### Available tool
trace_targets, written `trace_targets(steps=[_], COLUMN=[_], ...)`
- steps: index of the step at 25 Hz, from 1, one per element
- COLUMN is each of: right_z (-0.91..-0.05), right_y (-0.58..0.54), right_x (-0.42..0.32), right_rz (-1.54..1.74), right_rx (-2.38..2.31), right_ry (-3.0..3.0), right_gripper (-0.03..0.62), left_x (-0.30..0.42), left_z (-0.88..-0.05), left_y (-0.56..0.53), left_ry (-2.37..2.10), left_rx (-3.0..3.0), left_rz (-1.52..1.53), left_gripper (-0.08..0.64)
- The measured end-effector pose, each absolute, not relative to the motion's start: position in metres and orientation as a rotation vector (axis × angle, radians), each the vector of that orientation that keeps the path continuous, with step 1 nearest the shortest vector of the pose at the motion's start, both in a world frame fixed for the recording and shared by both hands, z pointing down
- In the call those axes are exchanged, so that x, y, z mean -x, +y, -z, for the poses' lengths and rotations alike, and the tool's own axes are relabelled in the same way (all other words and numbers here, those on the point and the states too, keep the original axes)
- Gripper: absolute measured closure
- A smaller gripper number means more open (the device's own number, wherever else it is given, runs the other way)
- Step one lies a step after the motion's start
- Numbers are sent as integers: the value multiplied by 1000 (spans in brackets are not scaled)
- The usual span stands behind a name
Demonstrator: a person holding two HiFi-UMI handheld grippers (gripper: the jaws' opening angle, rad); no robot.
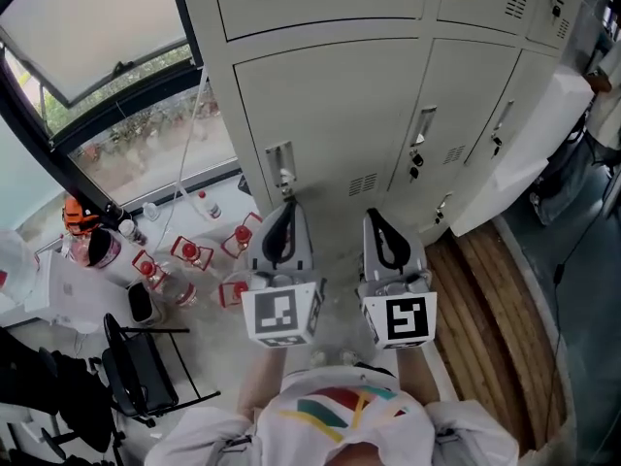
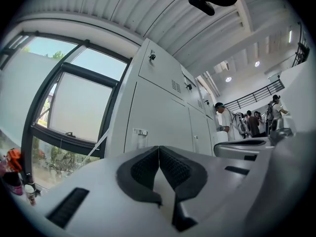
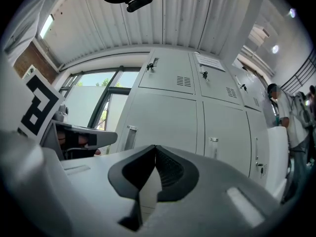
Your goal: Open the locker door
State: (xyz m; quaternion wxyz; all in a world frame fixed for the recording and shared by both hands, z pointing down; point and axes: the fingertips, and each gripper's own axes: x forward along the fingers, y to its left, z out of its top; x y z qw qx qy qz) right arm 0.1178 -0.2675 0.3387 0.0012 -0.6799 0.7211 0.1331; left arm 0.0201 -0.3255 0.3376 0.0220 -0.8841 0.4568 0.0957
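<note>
Locker door (image 1: 330, 115) shut; inside not vis.

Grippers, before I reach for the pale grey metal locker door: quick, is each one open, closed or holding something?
Left grey two-jaw gripper: closed, holding nothing.
Right grey two-jaw gripper: closed, holding nothing.

Looked like a locker area in a large industrial-style hall. Was lined with a bank of pale metal lockers (image 1: 330, 105) with vent slots (image 1: 363, 183) and key locks (image 3: 154, 63), roofed in ribbed sheeting (image 3: 173, 19), and lit by a tall dark-framed window (image 2: 79, 102). Had a bare concrete floor (image 1: 223, 343), a railed upper gallery (image 2: 257, 95) and people (image 2: 253, 122) with backpacks (image 2: 240, 125) further along.
</note>
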Motion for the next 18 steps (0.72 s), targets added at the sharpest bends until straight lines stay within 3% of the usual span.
trace_targets(steps=[18], right_z=[-270], right_y=[-288], right_x=[-115], right_rz=[-524], right_rx=[1804], right_ry=[2344], right_gripper=[586], left_x=[-15], left_z=[-249], left_y=[-331], left_ry=[1497], left_rx=[2499], left_rz=[-295], left_gripper=[543])
